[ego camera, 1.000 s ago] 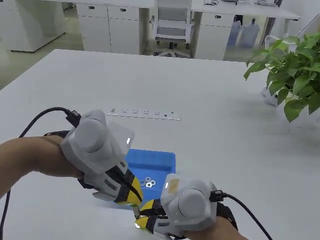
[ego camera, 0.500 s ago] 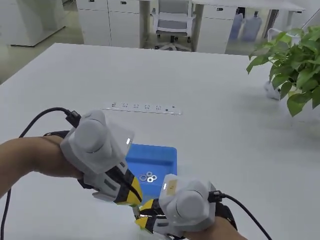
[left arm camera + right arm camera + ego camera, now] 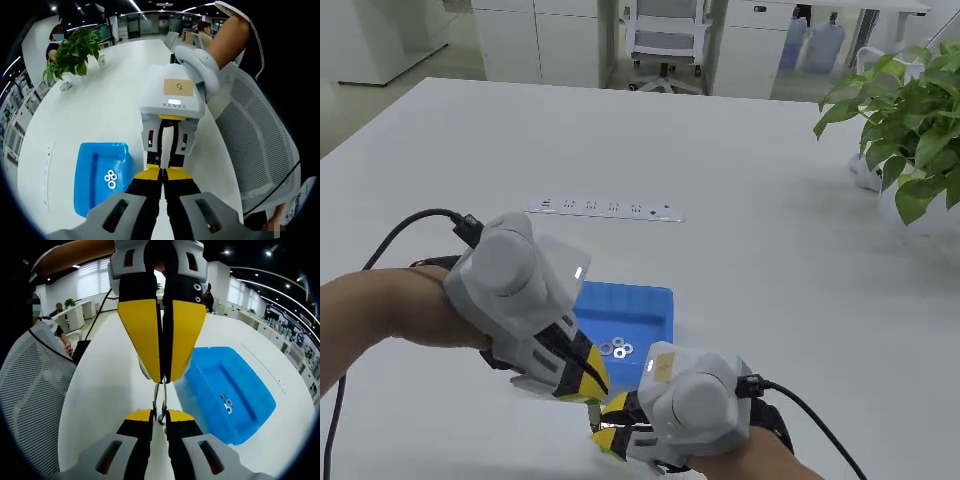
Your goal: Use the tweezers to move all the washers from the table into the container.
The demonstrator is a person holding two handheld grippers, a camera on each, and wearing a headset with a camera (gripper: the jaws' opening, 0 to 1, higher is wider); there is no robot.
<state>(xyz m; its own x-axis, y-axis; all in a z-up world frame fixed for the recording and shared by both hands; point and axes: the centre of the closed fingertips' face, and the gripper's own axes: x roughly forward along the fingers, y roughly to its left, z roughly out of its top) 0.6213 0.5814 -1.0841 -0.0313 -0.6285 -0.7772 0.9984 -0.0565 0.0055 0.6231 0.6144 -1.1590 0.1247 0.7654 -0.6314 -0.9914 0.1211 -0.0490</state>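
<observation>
From the left, the left gripper has its yellow jaws clenched on one end of the tweezers. This thin metal pair runs straight to the right gripper, whose jaws are pinched on the other end, so the two grippers meet tip to tip just beside the blue container. A small cluster of washers lies on the container's floor, apart from both sets of jaws. In the left gripper view I read "KENSE" on the right gripper's white body, with a tan sticker above it whose handwriting I cannot make out.
</observation>
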